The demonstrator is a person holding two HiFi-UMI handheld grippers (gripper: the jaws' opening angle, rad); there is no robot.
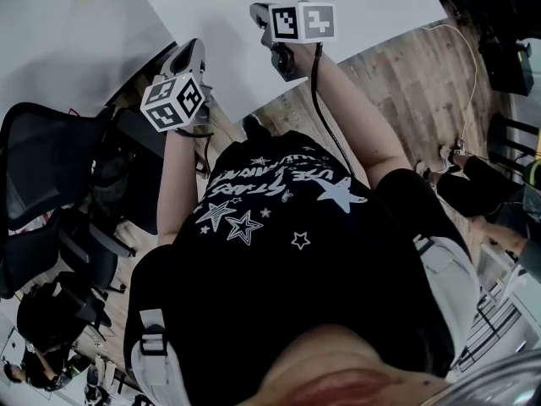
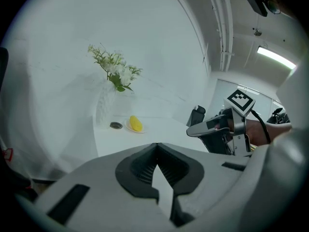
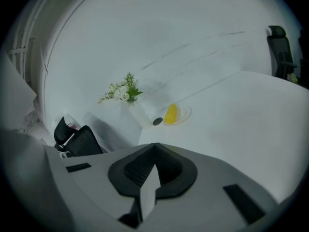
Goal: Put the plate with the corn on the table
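Observation:
A yellow corn cob (image 3: 170, 113) lies on a small pale plate (image 3: 184, 114) far back on the white table (image 3: 241, 124), near the wall. The left gripper view shows the same corn (image 2: 136, 123) and plate (image 2: 128, 126). My left gripper (image 2: 157, 146) is shut with nothing between its jaws. My right gripper (image 3: 155, 146) is also shut and empty. Both hang over the table's near edge, well short of the plate. In the head view the left gripper (image 1: 188, 51) is beside the right gripper (image 1: 259, 10), and the right gripper (image 2: 193, 129) also appears in the left gripper view.
A clear vase (image 3: 142, 111) with white flowers (image 3: 124, 93) stands just left of the plate, with a small dark round thing (image 3: 157, 121) at its foot. Black office chairs (image 1: 51, 167) crowd the floor at the left. Another chair (image 3: 277, 47) is at the table's far right.

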